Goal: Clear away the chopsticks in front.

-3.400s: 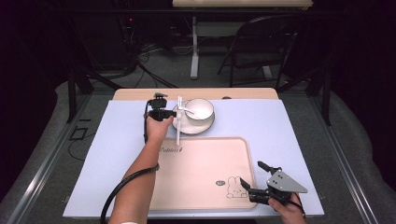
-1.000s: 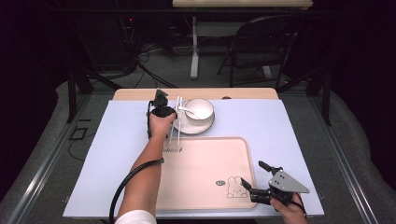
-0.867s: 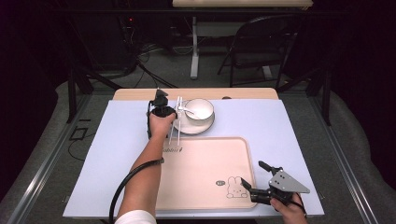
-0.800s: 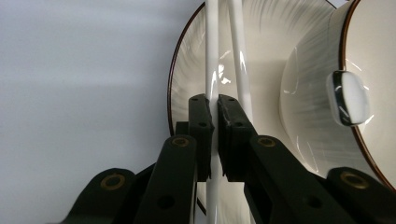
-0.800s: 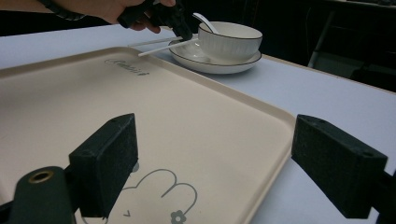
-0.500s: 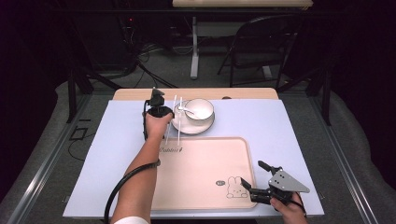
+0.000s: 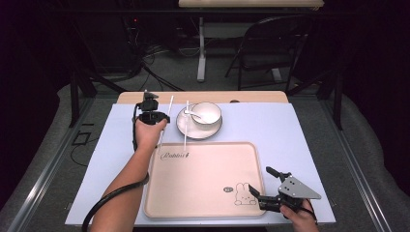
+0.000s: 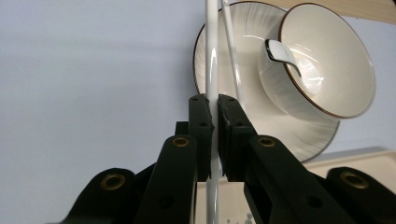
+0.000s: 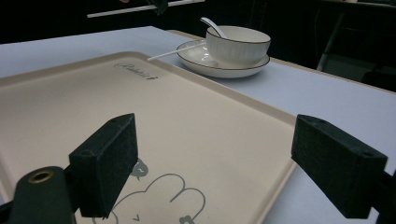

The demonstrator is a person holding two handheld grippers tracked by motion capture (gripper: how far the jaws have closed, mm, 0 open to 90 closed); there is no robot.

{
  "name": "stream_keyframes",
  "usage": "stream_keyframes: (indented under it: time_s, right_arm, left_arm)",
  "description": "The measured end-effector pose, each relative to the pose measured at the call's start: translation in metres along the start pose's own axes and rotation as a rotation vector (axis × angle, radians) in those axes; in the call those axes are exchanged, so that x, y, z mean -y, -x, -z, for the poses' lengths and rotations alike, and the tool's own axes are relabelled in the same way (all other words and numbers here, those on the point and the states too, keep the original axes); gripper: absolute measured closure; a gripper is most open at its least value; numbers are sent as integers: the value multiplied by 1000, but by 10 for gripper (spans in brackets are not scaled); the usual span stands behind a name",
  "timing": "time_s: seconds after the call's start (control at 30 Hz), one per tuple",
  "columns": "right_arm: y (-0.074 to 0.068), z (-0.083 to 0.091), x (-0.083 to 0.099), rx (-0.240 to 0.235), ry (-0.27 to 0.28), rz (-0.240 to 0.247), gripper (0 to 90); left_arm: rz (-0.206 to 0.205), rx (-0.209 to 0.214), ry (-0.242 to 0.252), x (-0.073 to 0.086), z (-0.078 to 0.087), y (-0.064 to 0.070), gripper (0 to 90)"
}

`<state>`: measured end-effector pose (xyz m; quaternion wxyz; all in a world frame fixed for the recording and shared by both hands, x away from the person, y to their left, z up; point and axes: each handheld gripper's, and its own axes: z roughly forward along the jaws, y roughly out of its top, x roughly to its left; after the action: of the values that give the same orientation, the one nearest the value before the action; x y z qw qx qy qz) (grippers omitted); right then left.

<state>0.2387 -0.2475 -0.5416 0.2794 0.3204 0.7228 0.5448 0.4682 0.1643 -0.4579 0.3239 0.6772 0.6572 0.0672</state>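
Chopstick one, white and slender, is clamped between the jaws of the left gripper, which are closed tight on its shaft; in the high view it runs as a thin line just left of the saucer, lifted off the pale blue table cover. Its twin, the second chopstick, lies free with its far end on the saucer's left rim and its near end reaching toward the tray. On the saucer stands a white bowl with a dark rim line, and a white spoon rests inside it, handle leaning out to the left. The tray, cream with a rabbit drawing in its near right corner and a script word at its far left, sits just in front of the saucer. Over the tray's near right corner the right gripper hovers with its jaws spread wide, nothing between them, well apart from the saucer
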Motion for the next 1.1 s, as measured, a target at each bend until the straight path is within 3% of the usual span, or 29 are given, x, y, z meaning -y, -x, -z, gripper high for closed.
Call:
stream_keyframes:
  time_s: [0.13,0.27,0.37,0.63,0.77,0.9,1.1]
  right_arm:
    - [0,0,0,0,1,2,140]
    - [-1,-1,0,-1,-3,5,140]
    - [-1,-1,0,3,-4,2,140]
    - [0,-1,1,14,-10,-5,140]
    - [0,-1,1,17,-9,-6,140]
    - [1,-1,1,19,-12,-7,140]
    - [1,-1,1,18,-11,-5,140]
  left_arm:
    - [-3,10,3,14,12,-2,849]
    - [-55,-9,6,31,21,-1,848]
    - [-71,13,9,47,28,-2,848]
    - [-29,68,24,90,35,-7,848]
    - [-28,40,-7,108,32,-10,848]
    - [-19,36,-8,122,31,-12,848]
    - [-16,-8,-6,143,27,-13,848]
